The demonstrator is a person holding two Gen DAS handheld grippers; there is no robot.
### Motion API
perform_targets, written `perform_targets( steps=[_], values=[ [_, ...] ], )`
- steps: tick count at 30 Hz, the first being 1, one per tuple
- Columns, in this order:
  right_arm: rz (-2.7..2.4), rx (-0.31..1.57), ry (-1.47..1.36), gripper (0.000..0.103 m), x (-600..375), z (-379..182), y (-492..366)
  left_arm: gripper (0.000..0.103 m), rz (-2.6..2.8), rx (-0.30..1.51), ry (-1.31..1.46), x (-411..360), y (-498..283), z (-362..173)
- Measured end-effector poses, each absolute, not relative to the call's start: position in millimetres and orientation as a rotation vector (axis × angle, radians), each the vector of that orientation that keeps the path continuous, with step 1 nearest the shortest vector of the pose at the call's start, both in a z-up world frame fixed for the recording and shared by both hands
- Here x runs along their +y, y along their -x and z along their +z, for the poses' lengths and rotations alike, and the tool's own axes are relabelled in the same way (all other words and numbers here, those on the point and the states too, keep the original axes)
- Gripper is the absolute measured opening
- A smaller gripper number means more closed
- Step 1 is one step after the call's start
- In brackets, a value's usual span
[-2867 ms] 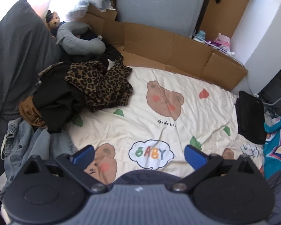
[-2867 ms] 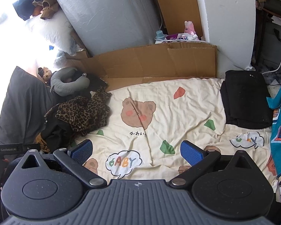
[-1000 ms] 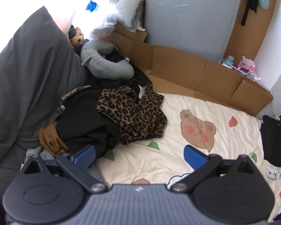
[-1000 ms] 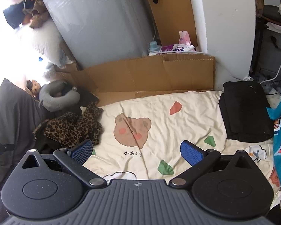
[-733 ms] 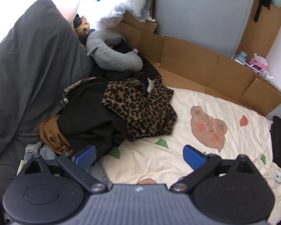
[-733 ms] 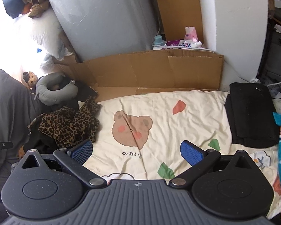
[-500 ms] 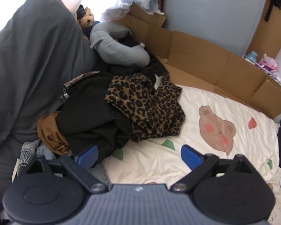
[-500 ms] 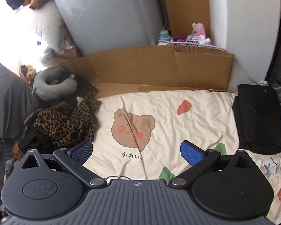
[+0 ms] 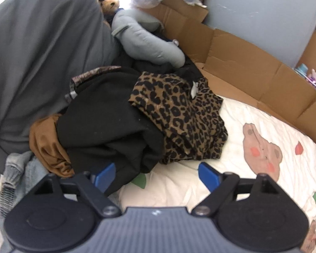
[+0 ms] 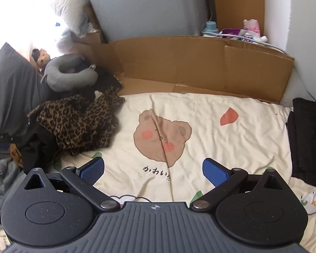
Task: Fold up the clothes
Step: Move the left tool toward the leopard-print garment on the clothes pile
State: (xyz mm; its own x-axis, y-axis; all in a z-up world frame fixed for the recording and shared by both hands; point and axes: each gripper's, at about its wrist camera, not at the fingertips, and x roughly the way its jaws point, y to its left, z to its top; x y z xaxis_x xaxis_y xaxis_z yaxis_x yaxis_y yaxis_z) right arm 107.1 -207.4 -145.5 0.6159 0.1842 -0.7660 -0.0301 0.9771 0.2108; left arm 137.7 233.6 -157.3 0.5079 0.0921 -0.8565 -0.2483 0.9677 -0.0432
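— Which tongs are nearer the laundry?

— The left tongs (image 9: 156, 174). The clothes pile (image 9: 124, 124) lies just ahead of them and off to their left side; the hem of the black garment (image 9: 107, 126) droops right beside the left pad (image 9: 104, 176), though I cannot tell if it touches. The jaws have just been closing a little, yet they stand released, with only the bear-print bedsheet (image 9: 252, 168) and a corner of black cloth showing in the gap.

— And the right tongs (image 10: 153, 170)?

— Released too, gaping over bare sheet. From them the pile sits well off to the left, so I judge the left hand takes the first garment.

— How does the pile run?

— Its long axis goes away from the left tongs, from the denim piece (image 9: 16, 168) and brown cloth (image 9: 48, 145) close by, up to the leopard-print garment (image 9: 179, 113) farther ahead.

— What does each view add?

— The left view shows the near edge of the pile. The right view alone shows the folded black stack (image 10: 309, 139) far to the right of its tongs, apart from the pile.
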Motion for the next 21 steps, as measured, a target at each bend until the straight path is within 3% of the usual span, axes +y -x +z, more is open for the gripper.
perform_targets(
  steps=[21],
  values=[
    [0.368, 1.021, -0.005, 0.101, -174, -167, -159, 0.084, 0.214, 0.886, 0.193, 269, -203, -188]
  ],
)
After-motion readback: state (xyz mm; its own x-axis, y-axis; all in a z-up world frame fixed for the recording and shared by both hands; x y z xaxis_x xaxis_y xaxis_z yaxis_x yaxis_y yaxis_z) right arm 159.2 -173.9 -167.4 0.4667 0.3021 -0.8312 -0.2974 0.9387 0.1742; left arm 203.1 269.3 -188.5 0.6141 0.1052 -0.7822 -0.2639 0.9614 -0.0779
